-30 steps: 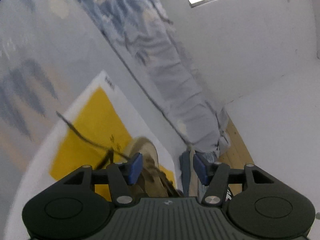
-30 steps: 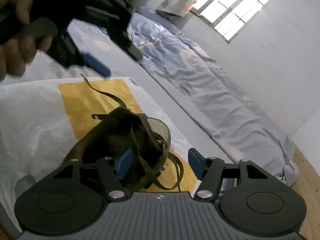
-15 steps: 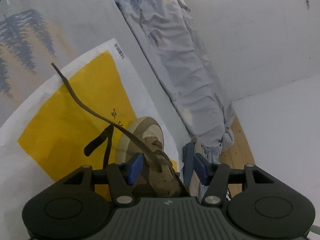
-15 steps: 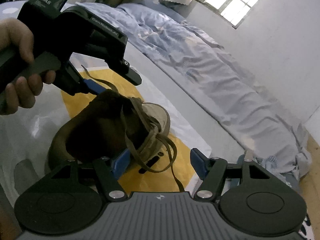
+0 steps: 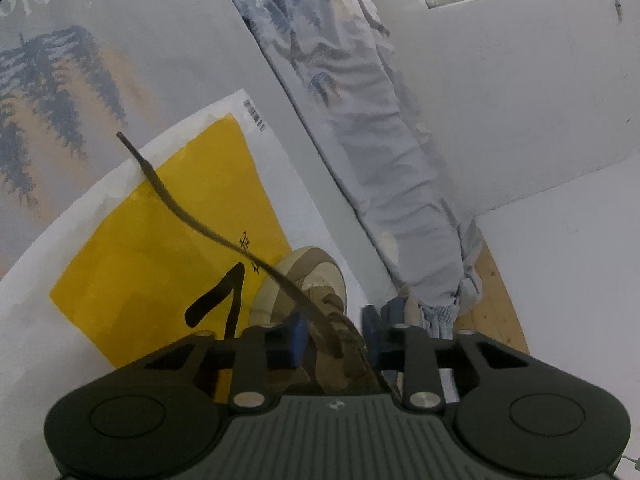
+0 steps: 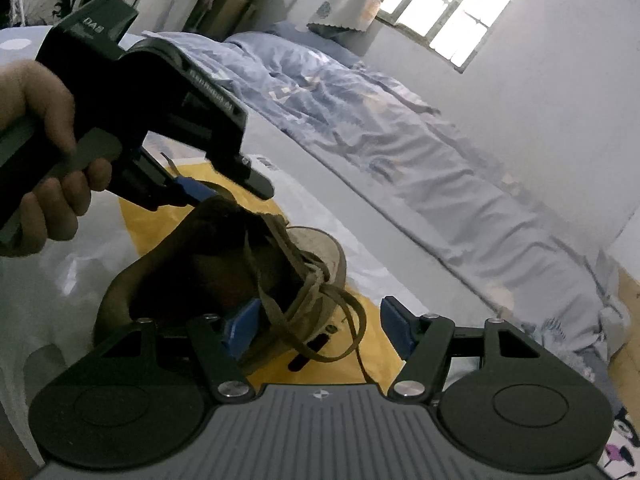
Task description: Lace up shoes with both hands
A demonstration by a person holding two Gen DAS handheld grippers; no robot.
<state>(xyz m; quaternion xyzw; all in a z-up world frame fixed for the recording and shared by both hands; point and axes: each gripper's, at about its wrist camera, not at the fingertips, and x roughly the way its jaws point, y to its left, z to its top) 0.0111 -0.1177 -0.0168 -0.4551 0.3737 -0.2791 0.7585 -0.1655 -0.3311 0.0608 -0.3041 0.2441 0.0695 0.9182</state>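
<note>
Closing the left claw (image 5: 333,336) around 1 strand of dark flat shoelace (image 5: 188,216), pads not yet pressing it, a narrow gap still showing between them. Gripping that tool's handle with a bare hand (image 6: 44,168) at the left edge of the right wrist view. Trailing the strand up and away from the claw, its free tip hanging in the air above the far corner of the yellow panel.

Keeping the right claw (image 6: 320,330) spread wide, its 2 blue pads (image 6: 244,328) well apart, clamped on nothing. Framing between them the near side of the shoe and a loose loop of lace lying on the yellow panel.

Resting upright on its sole: 1 brown suede low shoe with a pale tan toe cap (image 5: 308,280), sitting on a white plastic bag with a large yellow square panel (image 5: 160,264). Standing on the panel's corner nearest the bag's long edge, toe pointing away from both claws. Lying flat on a grey printed bed sheet (image 5: 168,40), the bag reaching toward a rumpled pale blue quilt (image 6: 360,120) heaped along the bed's far edge.
</note>
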